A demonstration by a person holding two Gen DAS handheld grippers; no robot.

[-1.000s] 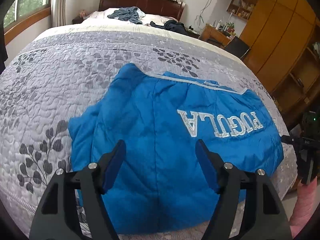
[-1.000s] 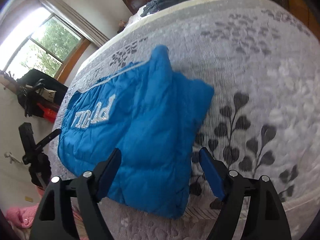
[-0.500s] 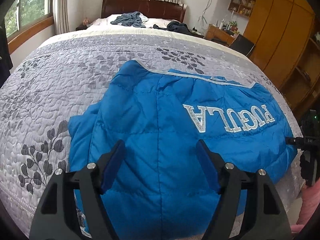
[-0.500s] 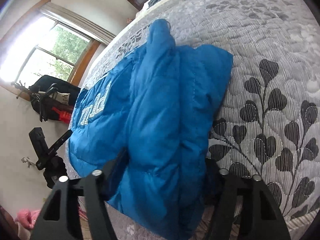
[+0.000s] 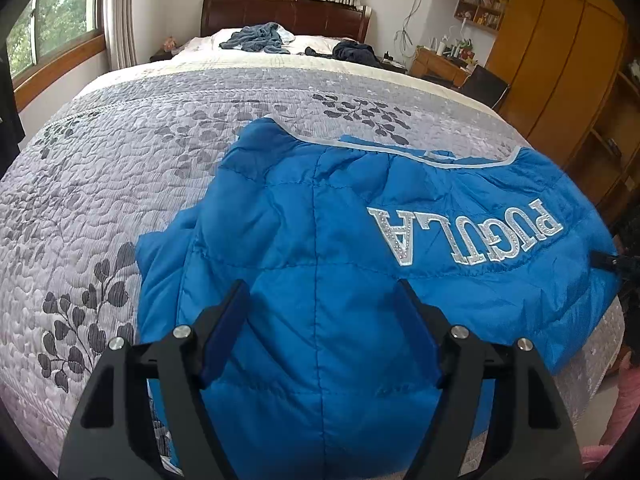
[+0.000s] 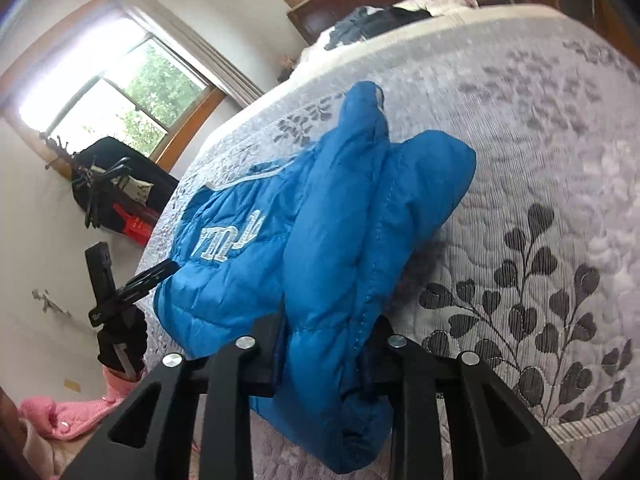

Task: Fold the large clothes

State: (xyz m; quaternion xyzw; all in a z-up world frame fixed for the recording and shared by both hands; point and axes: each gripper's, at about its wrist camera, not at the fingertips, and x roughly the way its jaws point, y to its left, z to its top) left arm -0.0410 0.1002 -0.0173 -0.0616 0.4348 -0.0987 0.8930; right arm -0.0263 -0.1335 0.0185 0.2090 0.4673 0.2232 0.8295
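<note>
On the grey leaf-print quilt covering the bed: one blue padded jacket, spread near the foot edge, white lettering upside down in the left view; left gripper, fingers apart, poised over the jacket's hem; right gripper, clamped on a bunched fold of the jacket

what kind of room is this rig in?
Almost certainly a home bedroom: a bed with a grey leaf-print quilt and dark wooden headboard, wooden wardrobes along one wall, and a blue puffer jacket spread on the bed.
</note>
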